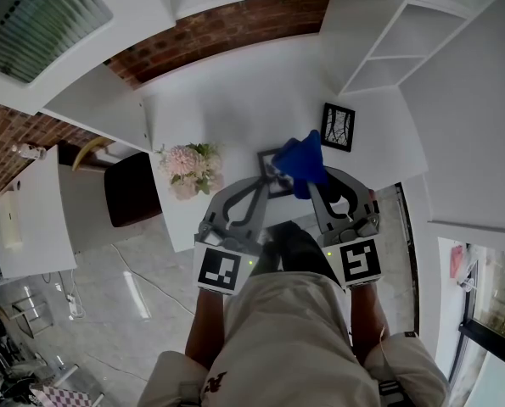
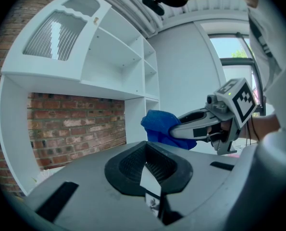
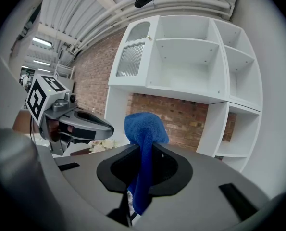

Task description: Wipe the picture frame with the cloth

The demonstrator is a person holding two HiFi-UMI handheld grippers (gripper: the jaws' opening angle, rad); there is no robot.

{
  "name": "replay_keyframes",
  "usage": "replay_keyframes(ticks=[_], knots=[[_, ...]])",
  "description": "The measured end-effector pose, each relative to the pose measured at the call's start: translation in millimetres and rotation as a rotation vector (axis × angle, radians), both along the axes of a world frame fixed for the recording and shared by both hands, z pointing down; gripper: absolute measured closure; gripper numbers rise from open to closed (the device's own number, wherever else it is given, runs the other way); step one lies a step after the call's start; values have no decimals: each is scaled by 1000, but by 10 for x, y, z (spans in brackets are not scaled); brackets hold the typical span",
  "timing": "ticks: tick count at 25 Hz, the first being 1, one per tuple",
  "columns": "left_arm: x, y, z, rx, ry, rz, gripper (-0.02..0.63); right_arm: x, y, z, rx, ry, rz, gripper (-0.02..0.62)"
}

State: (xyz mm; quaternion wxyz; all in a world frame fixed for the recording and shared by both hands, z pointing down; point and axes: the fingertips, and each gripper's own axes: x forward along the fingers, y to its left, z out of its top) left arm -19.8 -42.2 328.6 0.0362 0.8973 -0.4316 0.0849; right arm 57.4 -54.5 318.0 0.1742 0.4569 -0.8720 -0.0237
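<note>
In the head view a small dark-edged picture frame [image 1: 269, 164] is held above the white table, and my left gripper [image 1: 263, 179] is shut on its lower edge. In the left gripper view the frame [image 2: 150, 179] shows as a thin pale slab pinched between the jaws of the left gripper [image 2: 152, 189]. My right gripper [image 1: 313, 181] is shut on a blue cloth [image 1: 303, 161], which bunches over the frame's right side. The cloth [image 3: 143, 134] hangs out of the jaws of the right gripper [image 3: 139, 196]. Whether cloth and frame touch is unclear.
A second black picture frame [image 1: 338, 126] stands on the white table [image 1: 235, 100] to the right. A pink flower bunch [image 1: 188, 170] sits at the table's left edge, beside a dark stool [image 1: 133, 189]. White shelving [image 1: 388, 49] and a brick wall lie beyond.
</note>
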Motion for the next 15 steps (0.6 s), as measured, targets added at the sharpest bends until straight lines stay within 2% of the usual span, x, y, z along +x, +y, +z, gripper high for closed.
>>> replay_keyframes(ticks=[15], knots=[[31, -59, 28, -3, 0, 14, 603, 24, -52, 37, -10, 3, 14, 541]])
